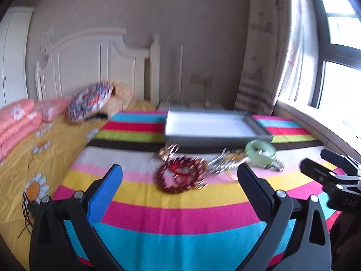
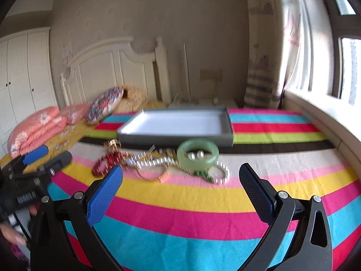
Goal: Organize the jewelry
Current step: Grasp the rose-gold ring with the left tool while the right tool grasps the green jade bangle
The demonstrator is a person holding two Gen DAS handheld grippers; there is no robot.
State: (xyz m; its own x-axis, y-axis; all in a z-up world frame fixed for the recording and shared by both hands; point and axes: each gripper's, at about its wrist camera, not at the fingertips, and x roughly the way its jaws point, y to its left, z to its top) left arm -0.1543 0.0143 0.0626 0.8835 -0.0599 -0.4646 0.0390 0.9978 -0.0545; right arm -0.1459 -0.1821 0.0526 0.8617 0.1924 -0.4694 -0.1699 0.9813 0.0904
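Bedroom scene, listed left to right. Far left: white wardrobe (image 2: 20, 72), then folded pink quilts (image 2: 33, 128) on a yellow daisy-print sheet (image 1: 33, 149), with a round patterned cushion (image 1: 90, 101) leaning near the white headboard (image 1: 90, 67). Left gripper (image 1: 179, 186): jaws spread wide, nothing between them, held above the striped blanket (image 1: 180, 216) and short of the jewelry; in the right wrist view it shows at the left edge, its blue pad visible. Jewelry pile — lying on the blanket's pale and pink stripes, just in front of the box: a gold ring-like piece (image 2: 114, 144) at the left end, a red beaded bracelet (image 1: 180, 178) beside it, then a pearl strand (image 2: 155, 161) tangled with a thin gold bangle (image 2: 151, 176), then a pale green jade bangle (image 2: 198, 152) with two small pearl-like pieces inside its ring, and a small dark green item (image 2: 206, 175) at its near side; details of the tangle are blurred. Behind the pile: a shallow grey box (image 2: 176, 139) with a white interior, lid off, resting on the blanket. Right gripper (image 2: 180, 185): jaws likewise wide apart and holding nothing, poised over the blanket near the pile. Far right: patterned curtain (image 1: 259, 67), then the window (image 1: 338, 67) and its sill.
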